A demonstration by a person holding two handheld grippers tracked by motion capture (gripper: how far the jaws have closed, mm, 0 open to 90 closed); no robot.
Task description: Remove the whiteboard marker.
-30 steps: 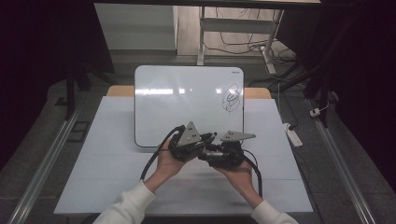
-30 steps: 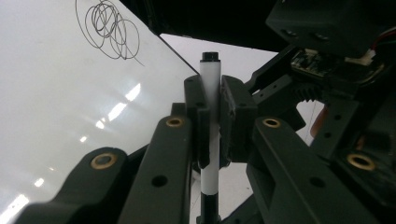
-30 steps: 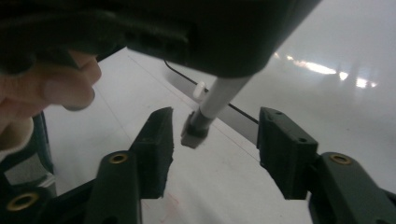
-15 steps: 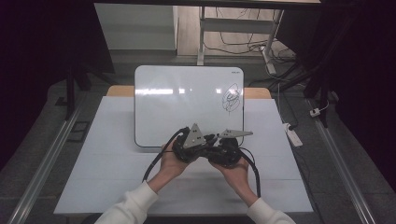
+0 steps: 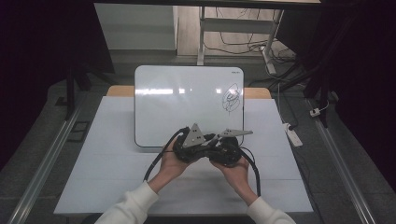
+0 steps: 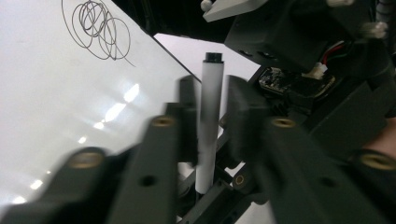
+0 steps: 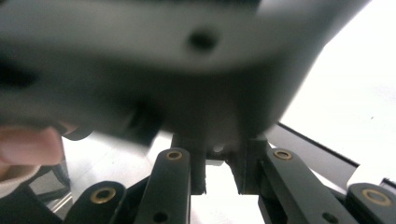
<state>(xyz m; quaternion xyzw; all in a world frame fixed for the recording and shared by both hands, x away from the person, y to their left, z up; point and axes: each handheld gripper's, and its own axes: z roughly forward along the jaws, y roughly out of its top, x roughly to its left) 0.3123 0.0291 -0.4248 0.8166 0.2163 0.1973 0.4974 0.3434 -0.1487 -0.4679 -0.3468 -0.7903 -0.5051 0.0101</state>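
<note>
White desk (image 5: 107, 186) carries a whiteboard (image 5: 187, 102) at its far edge, with bare surface on both sides. Near the board's front edge, a white marker (image 6: 208, 121) stands between the left gripper's (image 5: 189, 145) just-opening jaws. The right gripper (image 5: 226, 148), touching it, has closed; whether it holds the marker is unclear.

A white-covered table (image 5: 107, 158) carries the things (a strip of bare wood shows at its far edge). A whiteboard (image 5: 187, 102) lies flat on its far half, a black scribble (image 5: 231, 98) near its right edge.
</note>
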